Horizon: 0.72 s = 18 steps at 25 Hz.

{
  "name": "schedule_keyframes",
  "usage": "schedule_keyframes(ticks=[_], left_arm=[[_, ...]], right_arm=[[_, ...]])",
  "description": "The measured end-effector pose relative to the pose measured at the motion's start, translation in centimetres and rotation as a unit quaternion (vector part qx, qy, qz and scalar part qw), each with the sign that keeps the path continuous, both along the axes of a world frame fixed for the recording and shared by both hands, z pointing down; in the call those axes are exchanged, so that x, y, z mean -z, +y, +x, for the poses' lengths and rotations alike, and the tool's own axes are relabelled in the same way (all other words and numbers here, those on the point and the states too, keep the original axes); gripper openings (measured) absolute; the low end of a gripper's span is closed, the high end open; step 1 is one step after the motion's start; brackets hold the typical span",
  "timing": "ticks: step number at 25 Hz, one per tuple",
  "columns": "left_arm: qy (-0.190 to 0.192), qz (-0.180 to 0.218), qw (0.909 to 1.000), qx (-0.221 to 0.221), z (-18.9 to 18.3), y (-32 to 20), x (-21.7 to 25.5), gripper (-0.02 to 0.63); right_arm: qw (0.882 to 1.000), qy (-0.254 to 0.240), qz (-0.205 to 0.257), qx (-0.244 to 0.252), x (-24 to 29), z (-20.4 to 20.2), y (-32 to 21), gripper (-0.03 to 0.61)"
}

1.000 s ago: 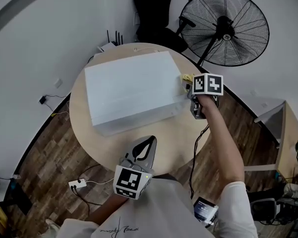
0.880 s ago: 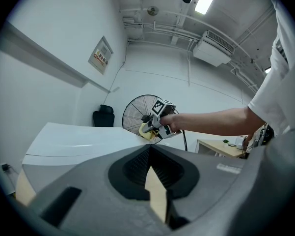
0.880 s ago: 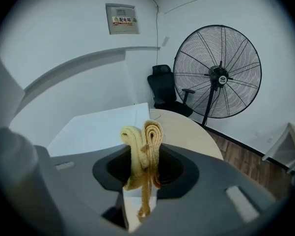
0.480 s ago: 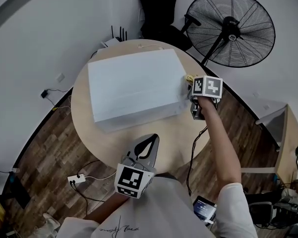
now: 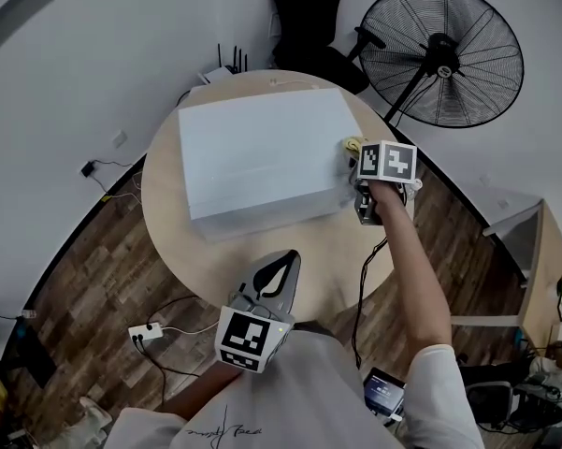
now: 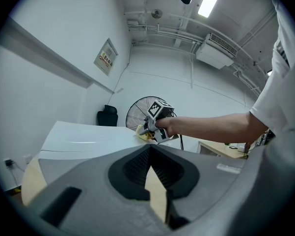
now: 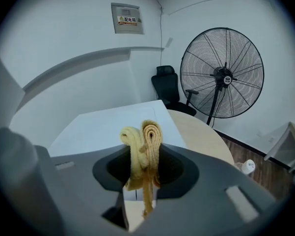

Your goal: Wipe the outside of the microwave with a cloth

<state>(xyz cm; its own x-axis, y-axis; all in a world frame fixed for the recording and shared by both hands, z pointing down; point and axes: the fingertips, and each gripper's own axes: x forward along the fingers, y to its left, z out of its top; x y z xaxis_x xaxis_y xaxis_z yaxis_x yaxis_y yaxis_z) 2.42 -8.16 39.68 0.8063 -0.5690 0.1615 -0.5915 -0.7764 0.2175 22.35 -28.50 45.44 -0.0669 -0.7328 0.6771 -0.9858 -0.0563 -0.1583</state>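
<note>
Round wooden bench (image 5: pixel 164 223): white microwave (image 5: pixel 262 152) at centre. My right gripper (image 7: pixel 146 154): jaws clamped on yellow cloth (image 7: pixel 142 132), at microwave's right side. My left gripper (image 6: pixel 149 154): jaws together, empty, over bench's near edge.

Head view steeply down over table (image 5: pixel 327 246); both gripper views low, toward microwave (image 5: pixel 262 157).

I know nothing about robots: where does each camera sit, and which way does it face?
Head view: on the person's head, facing steeply down at the microwave on the round table; left tool, right tool, right arm and shirt show.
Left gripper view: on the left tool, facing along its shut, empty jaws over the microwave toward the right tool.
Right gripper view: on the right tool, facing along jaws shut on a yellow cloth toward the fan.
Shared: every view shows the microwave.
</note>
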Motion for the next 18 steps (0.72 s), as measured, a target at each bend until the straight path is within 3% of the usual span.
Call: schedule_keyframes(ticks=[18], left_arm=[[0.014,-0.011,0.9996,0.021,-3.4,0.3,-0.8,-0.012]], right_arm=[[0.998,-0.034,0.004,0.049,0.0,-8.0,0.4,0.127]])
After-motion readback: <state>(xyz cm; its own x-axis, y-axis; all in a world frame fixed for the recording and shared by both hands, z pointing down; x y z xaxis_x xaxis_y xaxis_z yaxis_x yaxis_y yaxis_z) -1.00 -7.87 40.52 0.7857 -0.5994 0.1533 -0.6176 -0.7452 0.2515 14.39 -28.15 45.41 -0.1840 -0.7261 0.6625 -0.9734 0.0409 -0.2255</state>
